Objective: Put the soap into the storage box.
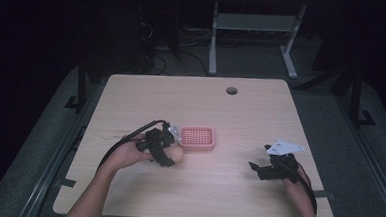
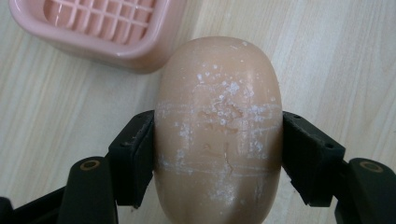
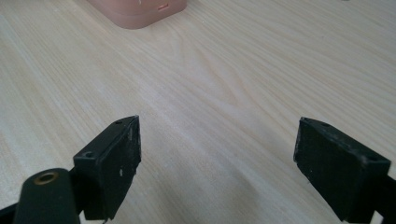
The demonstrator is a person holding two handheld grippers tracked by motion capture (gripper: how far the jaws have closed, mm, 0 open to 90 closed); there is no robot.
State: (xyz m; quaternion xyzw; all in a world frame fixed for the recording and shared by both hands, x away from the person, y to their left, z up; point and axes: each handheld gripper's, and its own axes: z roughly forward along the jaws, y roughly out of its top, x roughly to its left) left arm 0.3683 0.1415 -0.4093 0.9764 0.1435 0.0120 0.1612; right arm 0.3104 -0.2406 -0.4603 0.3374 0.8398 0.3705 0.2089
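Left gripper [image 2: 218, 154] clamps the soap bar [image 2: 218, 121] across its middle, just beside the pink soap dish [image 2: 140, 56]. Judged rigid, light, slippery: keep the mid-body grip. Right gripper [image 3: 217, 163] stands released.

The pale, light-wood rectangular surface [image 1: 241, 111] has rounded corners and a round dark cable hole [image 1: 231, 90] near its far edge, well beyond the left claw [image 1: 171, 145] and the right claw [image 1: 259, 159]. Its grain shows as long fine streaks under both claws in the gripper views. Grey carpeted floor [image 1: 330, 120] surrounds it on every side. Farther off, past the hole, stands a white metal desk frame [image 1: 250, 36] with two legs and a crossbar, with dark cables [image 1: 153, 56] lying on the floor to its left. The room beyond is dim, nearly black; light falls mainly on the surface.
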